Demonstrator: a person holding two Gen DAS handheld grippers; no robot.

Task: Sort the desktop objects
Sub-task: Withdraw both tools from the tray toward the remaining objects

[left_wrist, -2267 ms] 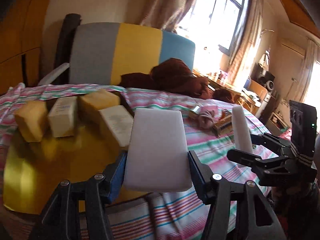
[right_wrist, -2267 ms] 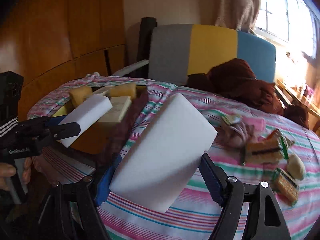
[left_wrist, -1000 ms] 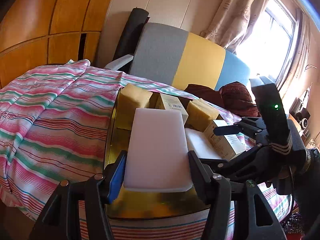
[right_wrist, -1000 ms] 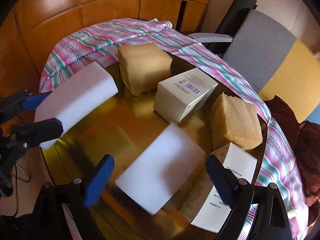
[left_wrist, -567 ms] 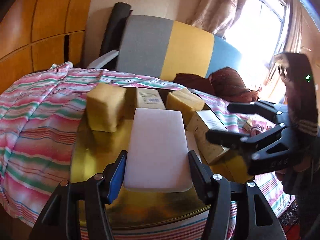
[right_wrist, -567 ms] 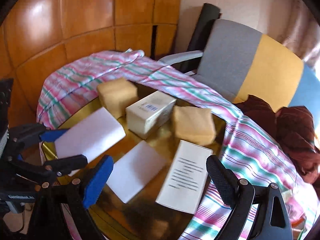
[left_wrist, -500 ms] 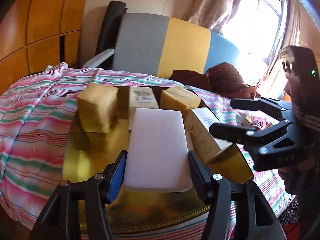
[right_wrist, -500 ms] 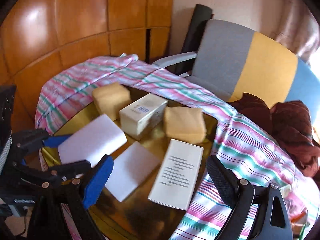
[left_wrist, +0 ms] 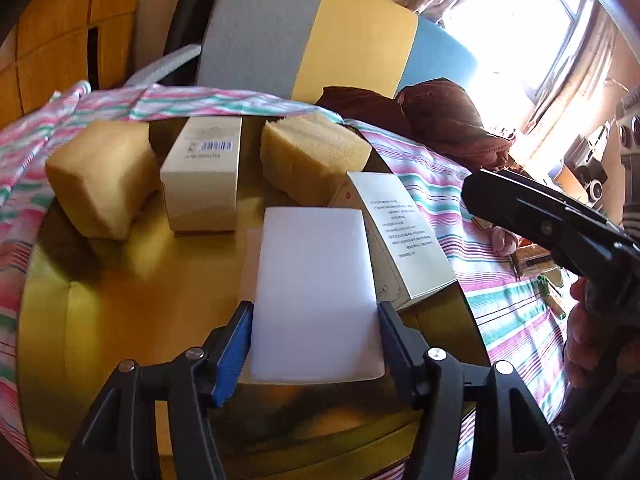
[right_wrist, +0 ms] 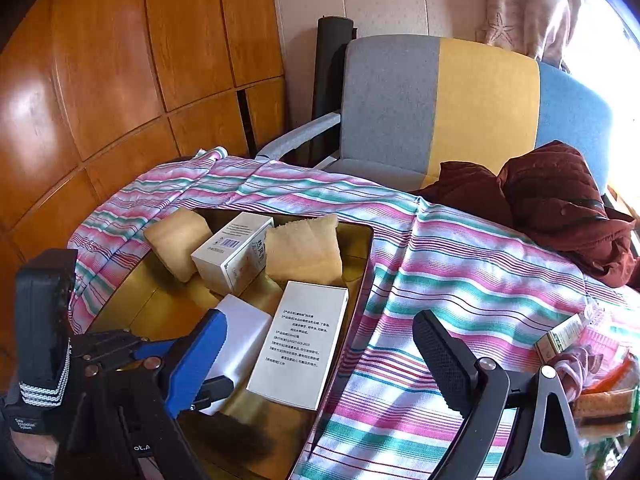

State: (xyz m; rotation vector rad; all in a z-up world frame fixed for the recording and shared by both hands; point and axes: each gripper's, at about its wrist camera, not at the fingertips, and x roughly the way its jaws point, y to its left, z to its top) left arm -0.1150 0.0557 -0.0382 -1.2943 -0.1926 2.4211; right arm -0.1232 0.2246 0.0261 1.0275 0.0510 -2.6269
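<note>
The gold tray (right_wrist: 362, 248) on the striped worktop (right_wrist: 460, 280) seems to be the sorting spot: it holds two boxes, two sponges and one white block; a second block (left_wrist: 316, 296) hangs over it, clamped in the left gripper (left_wrist: 314, 344) jaws, while the right gripper (right_wrist: 320, 356) jaws stand apart, empty

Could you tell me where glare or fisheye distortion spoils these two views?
Left wrist view: the window is blown out white, and the gold tray throws back bright sheen. Right wrist view: the wood panelling bows from the fisheye, with a glare patch on it; the far right edge is overexposed.
</note>
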